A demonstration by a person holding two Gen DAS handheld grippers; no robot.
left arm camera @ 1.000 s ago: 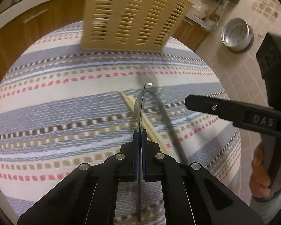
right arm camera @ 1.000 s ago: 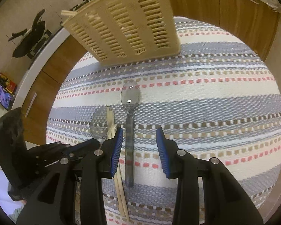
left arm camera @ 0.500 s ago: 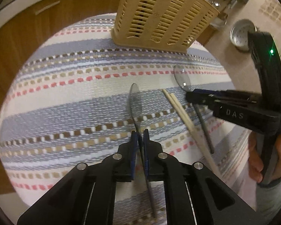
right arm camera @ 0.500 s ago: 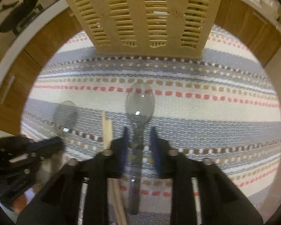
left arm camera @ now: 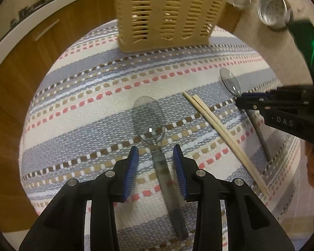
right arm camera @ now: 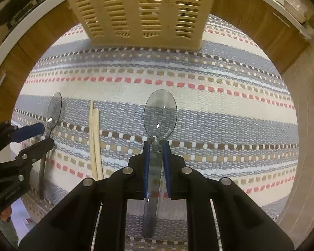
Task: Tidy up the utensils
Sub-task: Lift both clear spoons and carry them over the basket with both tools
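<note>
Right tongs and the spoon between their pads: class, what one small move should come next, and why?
Probably lift. The right tongs are shut on the right spoon at its neck, while it lies on the striped mat. The slatted basket stands just ahead. The left tongs are open around the left spoon.

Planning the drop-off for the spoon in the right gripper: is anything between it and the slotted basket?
Nothing visible. The right gripper is shut on the right spoon, and only bare striped mat lies between it and the basket. The chopsticks lie off to the left.
</note>
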